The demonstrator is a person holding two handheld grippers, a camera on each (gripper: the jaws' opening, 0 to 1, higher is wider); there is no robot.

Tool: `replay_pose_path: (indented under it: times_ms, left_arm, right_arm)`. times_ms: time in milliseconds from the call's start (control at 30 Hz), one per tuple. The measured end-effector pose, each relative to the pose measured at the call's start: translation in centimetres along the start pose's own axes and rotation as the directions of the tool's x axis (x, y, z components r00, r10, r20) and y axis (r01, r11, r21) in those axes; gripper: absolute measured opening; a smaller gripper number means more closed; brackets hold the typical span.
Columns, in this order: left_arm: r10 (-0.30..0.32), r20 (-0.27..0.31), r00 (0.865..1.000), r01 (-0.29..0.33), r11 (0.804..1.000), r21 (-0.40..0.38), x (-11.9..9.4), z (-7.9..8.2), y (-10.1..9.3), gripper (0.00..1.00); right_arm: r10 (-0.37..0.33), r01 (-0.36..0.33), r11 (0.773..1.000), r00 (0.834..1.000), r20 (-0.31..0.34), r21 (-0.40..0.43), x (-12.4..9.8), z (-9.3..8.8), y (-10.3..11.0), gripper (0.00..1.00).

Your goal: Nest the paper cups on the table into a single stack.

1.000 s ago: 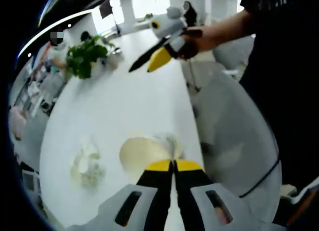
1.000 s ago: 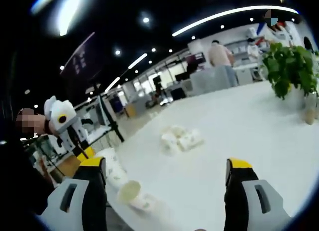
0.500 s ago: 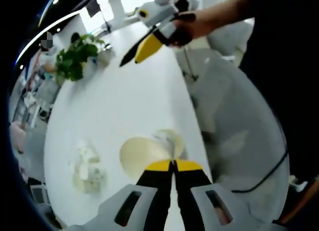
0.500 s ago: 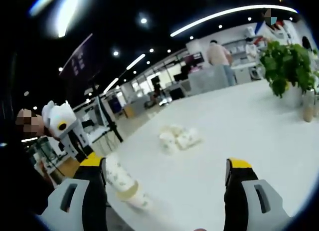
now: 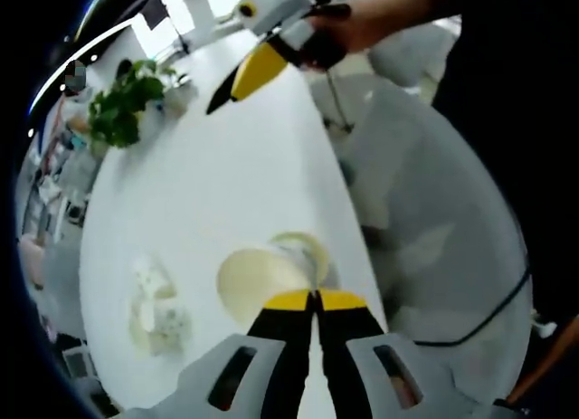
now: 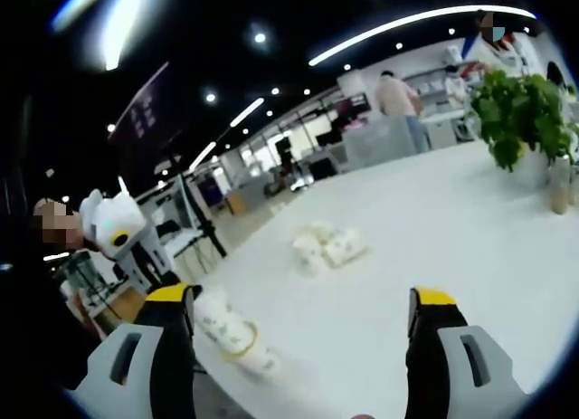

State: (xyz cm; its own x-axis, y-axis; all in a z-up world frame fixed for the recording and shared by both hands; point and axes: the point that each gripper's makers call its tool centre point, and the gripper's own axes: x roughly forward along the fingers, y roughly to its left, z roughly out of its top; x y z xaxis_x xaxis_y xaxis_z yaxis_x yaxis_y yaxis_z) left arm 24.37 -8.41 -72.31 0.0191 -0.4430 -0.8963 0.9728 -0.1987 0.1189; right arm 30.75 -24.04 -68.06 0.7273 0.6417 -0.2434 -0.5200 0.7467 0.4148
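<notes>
Paper cup (image 5: 262, 279) lies tipped, mouth toward the camera, pinched by the left tool (image 5: 316, 300); right tool (image 6: 303, 301) spread.

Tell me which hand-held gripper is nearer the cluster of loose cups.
Left. The left hand-held gripper, shut on a cup, sits beside the cluster; the right hand-held gripper hovers far beyond it.

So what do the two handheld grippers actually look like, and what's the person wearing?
Both grippers, left and right, have black jaws with yellow tips on light grey, slotted bodies. A thin dark cable loops beside the left one. The person's clothing is dark.
</notes>
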Motion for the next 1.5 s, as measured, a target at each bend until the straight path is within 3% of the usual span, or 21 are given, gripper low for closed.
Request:
replay_pose_path:
  times_ms: [300, 400, 500, 1000, 1500]
  left_arm:
    - [-0.027, -0.021, 0.999, 0.028, 1.000, 0.006, 0.8, 0.1, 0.0, 0.00]
    - [-0.043, -0.002, 0.999, 0.043, 0.998, -0.040, 0.8, 0.3, 0.0, 0.00]
    - [-0.048, -0.033, 0.998, 0.048, 0.999, 0.005, 1.2, -0.3, -0.1, 0.01]
    - [-0.095, -0.034, 0.995, 0.094, 0.995, -0.037, 2.7, -0.7, -0.6, 0.01]
    - [-0.121, -0.070, 0.990, 0.121, 0.993, 0.008, 4.5, -0.3, -1.0, 0.01]
  right_arm:
    - [0.001, -0.001, 1.000, 1.000, 0.002, 0.012, -0.2, -0.1, -0.1, 0.96]
    - [0.003, -0.003, 1.000, 1.000, 0.001, 0.014, 0.0, -0.1, 0.1, 0.95]
    - [0.006, -0.006, 1.000, 1.000, -0.002, 0.016, 0.0, -0.2, 0.1, 0.94]
    - [0.002, -0.002, 0.999, 1.000, 0.007, 0.038, 0.0, -0.7, -0.1, 0.93]
    - [-0.012, 0.010, 0.998, 1.000, 0.023, 0.059, -1.4, -1.0, -0.7, 0.93]
